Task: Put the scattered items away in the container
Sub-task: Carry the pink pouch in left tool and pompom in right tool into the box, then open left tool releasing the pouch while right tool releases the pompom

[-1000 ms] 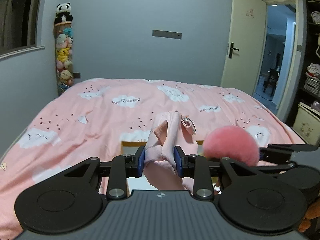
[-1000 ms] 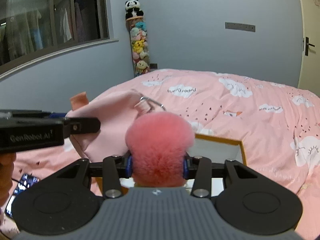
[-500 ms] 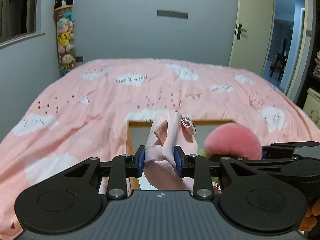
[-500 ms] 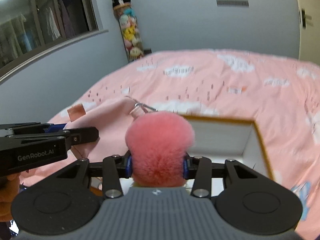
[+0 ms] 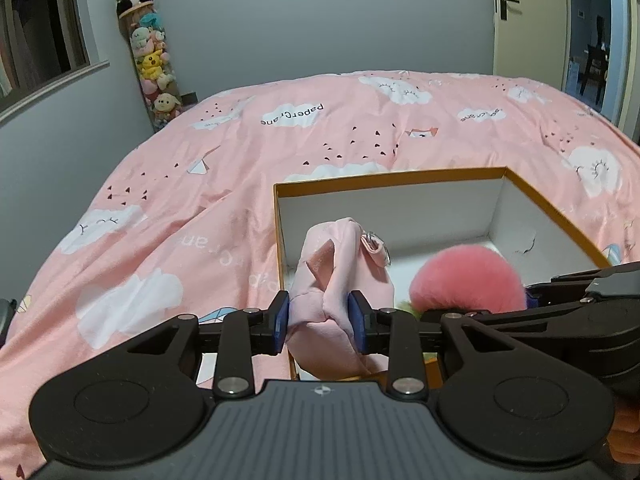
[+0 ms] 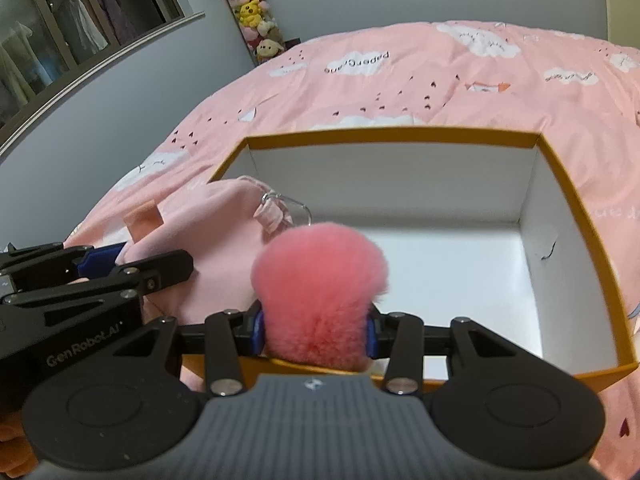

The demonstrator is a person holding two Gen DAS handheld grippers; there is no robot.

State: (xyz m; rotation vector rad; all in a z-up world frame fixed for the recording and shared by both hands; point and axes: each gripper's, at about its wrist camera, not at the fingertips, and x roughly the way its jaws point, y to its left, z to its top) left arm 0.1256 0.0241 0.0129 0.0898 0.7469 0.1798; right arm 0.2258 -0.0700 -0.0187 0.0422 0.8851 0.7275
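I've got both hands loaded over the box (image 6: 538, 216), which sits on the pink duvet (image 5: 168, 208).

The left gripper (image 5: 320, 322) is clamped on the pink fabric pouch (image 5: 340, 276). Blue pads bite into a bunched fold near its middle, and the cloth bulges round them. It's soft and limp, probably light, and it hangs over the box's near-left corner. The metal clip (image 6: 286, 204) at its far end is the only hard part; I wouldn't grab there, since it looks small and would likely slip or swing.

The right gripper (image 6: 316, 334) is clamped on the pink pompom (image 6: 320, 280), pinched at the base with the fluff spilling above the jaws. It's very light and squashy, and the fur is slick, so a hold low on the core is the right spot. It hangs over the near edge of the box, right of the pouch.

Nothing here is fragile. The white floor I can see looks bare, though something yellow-green shows at the near side, too hidden to identify. Both should drop clean once released; the pouch may drape over the rim if let go too near the wall.
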